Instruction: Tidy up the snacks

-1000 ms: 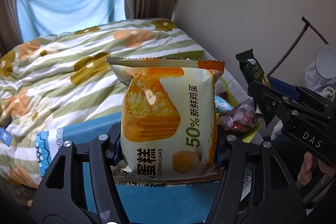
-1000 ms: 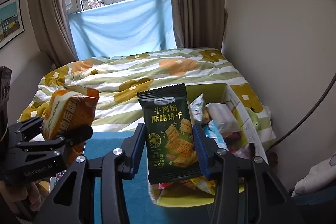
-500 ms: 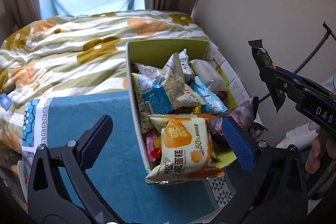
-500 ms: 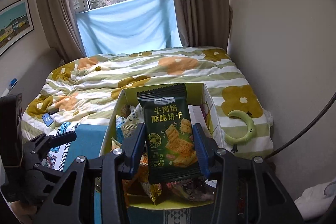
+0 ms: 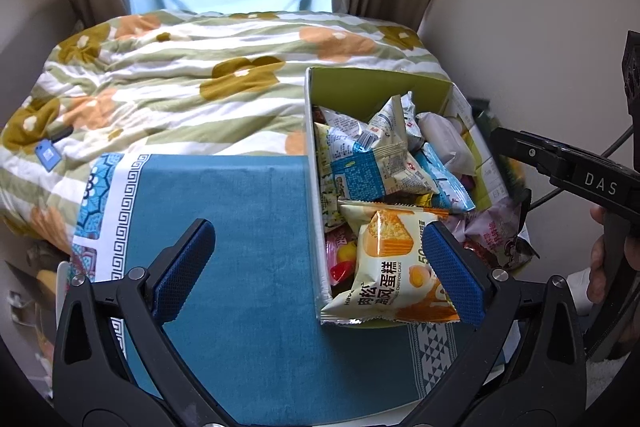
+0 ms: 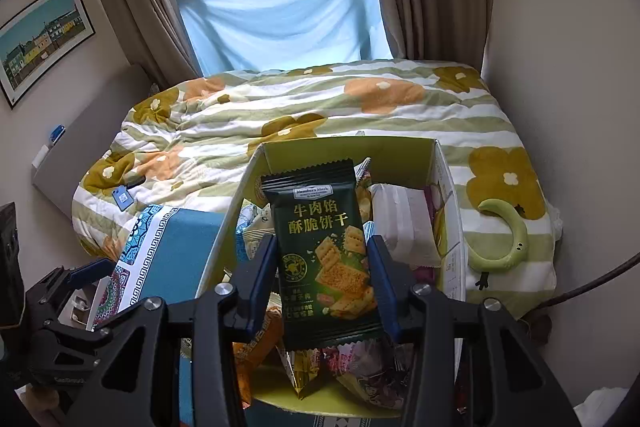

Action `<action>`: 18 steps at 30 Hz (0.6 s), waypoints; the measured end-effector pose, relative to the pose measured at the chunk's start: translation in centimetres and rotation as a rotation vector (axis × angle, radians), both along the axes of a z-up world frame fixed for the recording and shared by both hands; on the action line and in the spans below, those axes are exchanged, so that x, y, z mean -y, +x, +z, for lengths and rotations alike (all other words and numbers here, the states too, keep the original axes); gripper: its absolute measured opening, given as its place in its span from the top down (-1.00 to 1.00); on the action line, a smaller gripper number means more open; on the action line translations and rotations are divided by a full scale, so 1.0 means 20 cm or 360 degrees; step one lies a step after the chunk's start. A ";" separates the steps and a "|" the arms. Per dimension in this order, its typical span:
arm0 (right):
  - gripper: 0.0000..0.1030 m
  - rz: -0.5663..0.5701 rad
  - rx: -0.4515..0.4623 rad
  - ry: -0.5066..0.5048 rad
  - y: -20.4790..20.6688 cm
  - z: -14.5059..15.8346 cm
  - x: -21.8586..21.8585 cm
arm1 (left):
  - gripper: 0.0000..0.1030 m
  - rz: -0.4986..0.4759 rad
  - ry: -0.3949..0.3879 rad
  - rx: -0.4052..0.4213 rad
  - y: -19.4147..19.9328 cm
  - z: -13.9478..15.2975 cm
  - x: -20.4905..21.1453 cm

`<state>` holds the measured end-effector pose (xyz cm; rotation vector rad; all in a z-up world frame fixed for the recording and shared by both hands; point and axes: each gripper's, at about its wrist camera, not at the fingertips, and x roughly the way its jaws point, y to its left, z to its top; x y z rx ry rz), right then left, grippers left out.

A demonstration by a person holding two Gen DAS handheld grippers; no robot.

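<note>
A green cardboard box [image 5: 372,89] full of snack packets stands on the blue cloth [image 5: 248,247]; it also shows in the right wrist view [image 6: 400,155]. A yellow chiffon cake packet [image 5: 390,267] lies at the box's near end. My left gripper [image 5: 316,267] is open and empty above the cloth and the box's near left wall. My right gripper [image 6: 323,277] is shut on a dark green cracker packet [image 6: 322,251], held upright over the box. In the left wrist view the right gripper's body [image 5: 560,167] reaches in from the right.
A flowered quilt [image 5: 192,83] covers the bed behind the box. A green crescent-shaped toy [image 6: 506,239] lies on the quilt right of the box. A wall is close on the right, curtains and a window at the back.
My left gripper opened and let the chiffon cake packet drop into the box's near end, then drew back. My right gripper moved over the box with the cracker packet.
</note>
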<state>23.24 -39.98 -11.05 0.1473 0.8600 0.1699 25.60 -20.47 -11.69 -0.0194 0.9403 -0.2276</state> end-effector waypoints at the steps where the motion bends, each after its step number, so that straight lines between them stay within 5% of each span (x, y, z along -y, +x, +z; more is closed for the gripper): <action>1: 0.14 0.0010 -0.0029 0.0010 0.02 -0.01 0.00 | -0.99 0.0003 0.0008 0.0001 -0.01 0.00 0.00; 3: -0.33 0.0040 -0.0060 0.0059 0.02 -0.03 0.00 | -0.99 0.0010 0.0029 0.0006 -0.03 0.01 -0.01; 4: -0.83 0.0043 -0.0062 0.0072 0.01 -0.04 0.01 | -0.99 0.0015 0.0040 0.0007 -0.05 0.01 -0.02; 5: -1.00 0.0036 -0.0050 0.0077 0.00 -0.04 0.01 | -0.99 0.0019 0.0045 0.0006 -0.07 0.01 -0.03; 18: -0.99 -0.0110 0.0070 0.0010 -0.34 0.09 -0.12 | -0.99 -0.0081 0.0055 0.0193 -0.41 0.24 -0.26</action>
